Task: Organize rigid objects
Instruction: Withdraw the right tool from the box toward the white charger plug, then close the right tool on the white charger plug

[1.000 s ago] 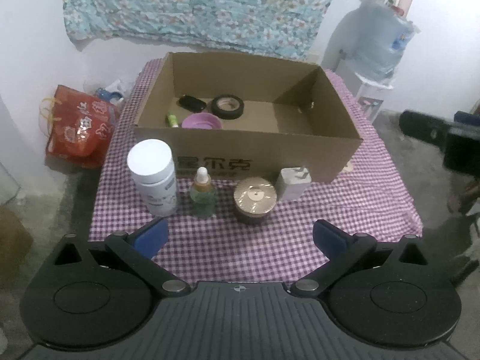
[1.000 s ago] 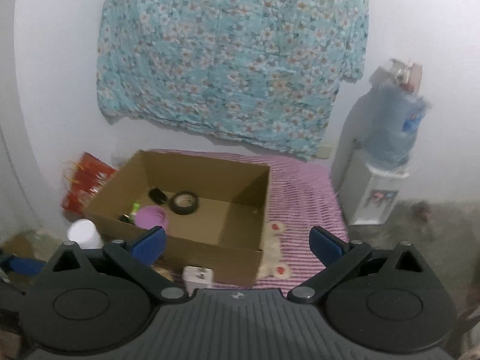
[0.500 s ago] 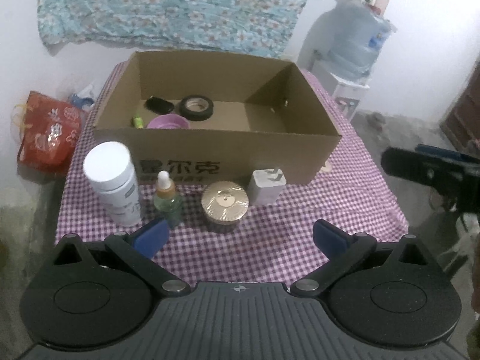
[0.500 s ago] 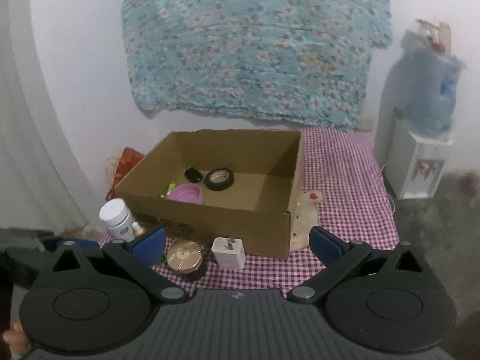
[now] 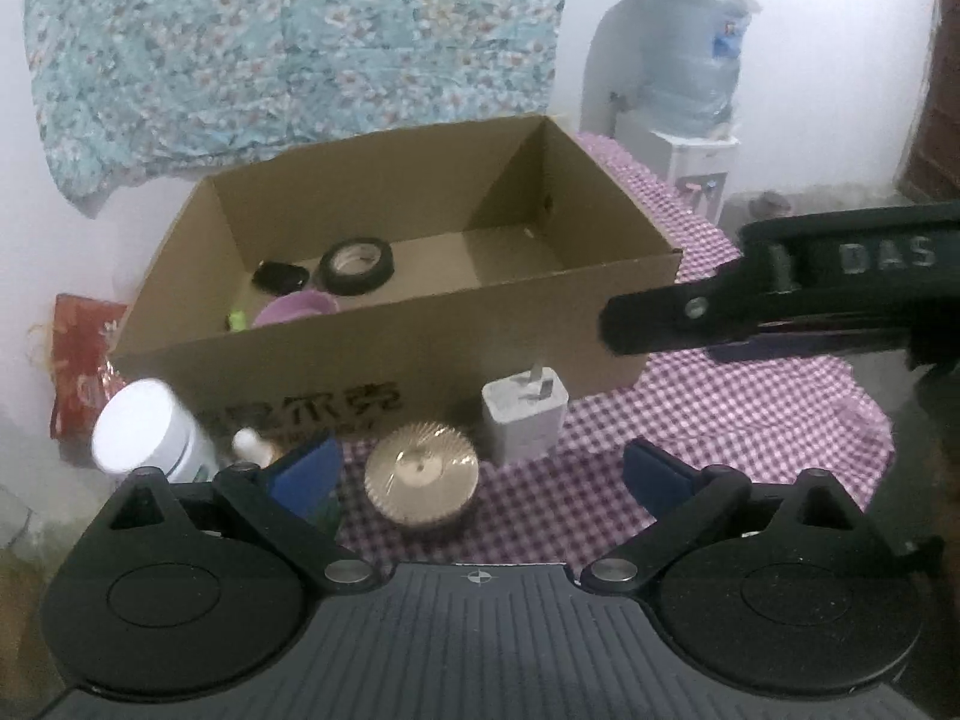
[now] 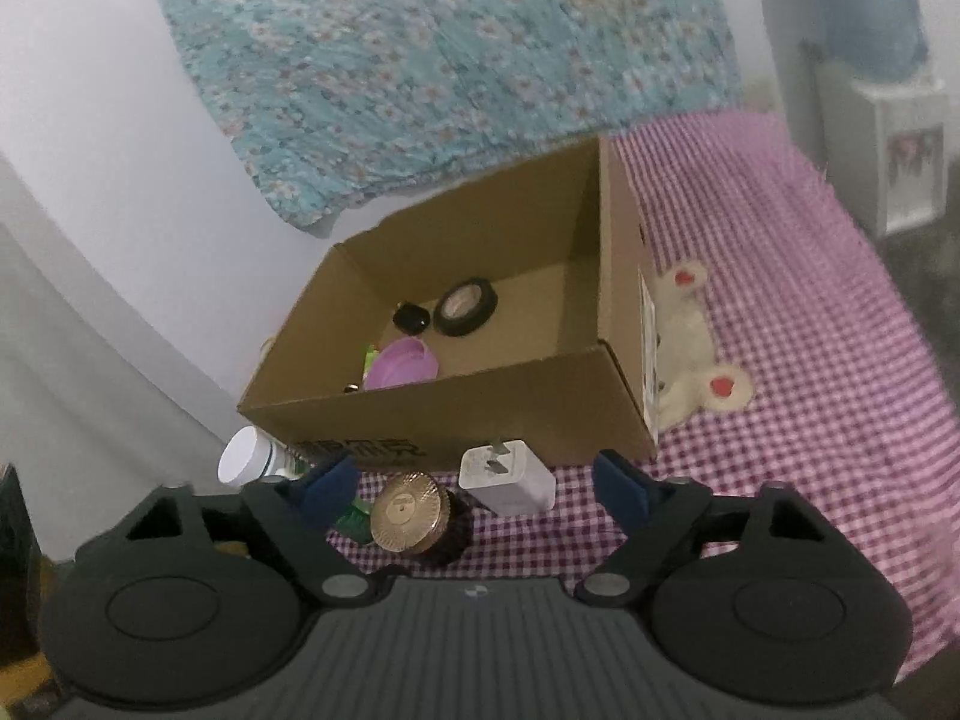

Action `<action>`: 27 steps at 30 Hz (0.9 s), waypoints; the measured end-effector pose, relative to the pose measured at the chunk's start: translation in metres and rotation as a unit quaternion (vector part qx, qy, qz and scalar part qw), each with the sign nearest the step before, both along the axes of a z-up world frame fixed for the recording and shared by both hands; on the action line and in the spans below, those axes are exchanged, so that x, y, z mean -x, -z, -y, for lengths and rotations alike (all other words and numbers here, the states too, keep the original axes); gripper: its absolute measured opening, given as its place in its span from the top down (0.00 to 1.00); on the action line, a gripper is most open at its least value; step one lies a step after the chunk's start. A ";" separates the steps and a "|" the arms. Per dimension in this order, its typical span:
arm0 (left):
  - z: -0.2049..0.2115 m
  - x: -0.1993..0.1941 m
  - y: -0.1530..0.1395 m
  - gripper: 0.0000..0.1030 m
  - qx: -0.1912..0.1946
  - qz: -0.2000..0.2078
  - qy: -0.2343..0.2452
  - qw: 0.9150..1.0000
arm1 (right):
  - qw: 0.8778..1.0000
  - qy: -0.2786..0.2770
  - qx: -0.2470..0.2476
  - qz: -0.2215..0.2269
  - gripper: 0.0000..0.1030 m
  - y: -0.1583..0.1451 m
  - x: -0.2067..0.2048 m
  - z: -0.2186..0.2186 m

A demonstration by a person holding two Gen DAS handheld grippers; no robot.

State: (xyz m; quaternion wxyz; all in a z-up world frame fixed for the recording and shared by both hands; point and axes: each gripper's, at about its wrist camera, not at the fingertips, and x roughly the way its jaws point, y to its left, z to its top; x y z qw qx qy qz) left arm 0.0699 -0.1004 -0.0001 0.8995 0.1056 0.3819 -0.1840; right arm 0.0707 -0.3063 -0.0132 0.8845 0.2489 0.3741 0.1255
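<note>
An open cardboard box [image 5: 384, 354] [image 6: 456, 414] stands on the purple checked cloth. It holds a black tape roll [image 5: 357, 264] [image 6: 465, 306], a small black item [image 5: 277, 277], a purple lid [image 5: 294, 309] [image 6: 401, 363] and a green piece. In front stand a white bottle [image 5: 144, 432] [image 6: 243, 461], a small dropper bottle [image 5: 251, 443], a gold-lidded jar [image 5: 421, 480] [image 6: 411, 509] and a white charger plug [image 5: 523, 417] [image 6: 507, 480]. My left gripper [image 5: 480, 474] is open, its jaws closing, jar and plug ahead untouched. My right gripper [image 6: 474, 486] is open and closing, nothing pressed; its finger [image 5: 690, 312] crosses the left wrist view.
A white plush toy [image 6: 690, 354] lies against the box's right side. A floral cloth [image 5: 288, 42] hangs on the wall behind. A water dispenser [image 5: 690, 78] stands at the back right, and a red bag [image 5: 81, 360] sits off the table's left.
Both grippers have come down and nearer to the row of objects before the box. The right gripper has swung into the left wrist view. Both pairs of jaws stand slightly narrower.
</note>
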 end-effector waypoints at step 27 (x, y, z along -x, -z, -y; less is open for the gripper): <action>0.041 -0.054 0.035 0.47 -0.014 -0.083 0.037 0.996 | 0.991 -0.007 -0.098 -0.089 0.61 0.064 -0.059 0.001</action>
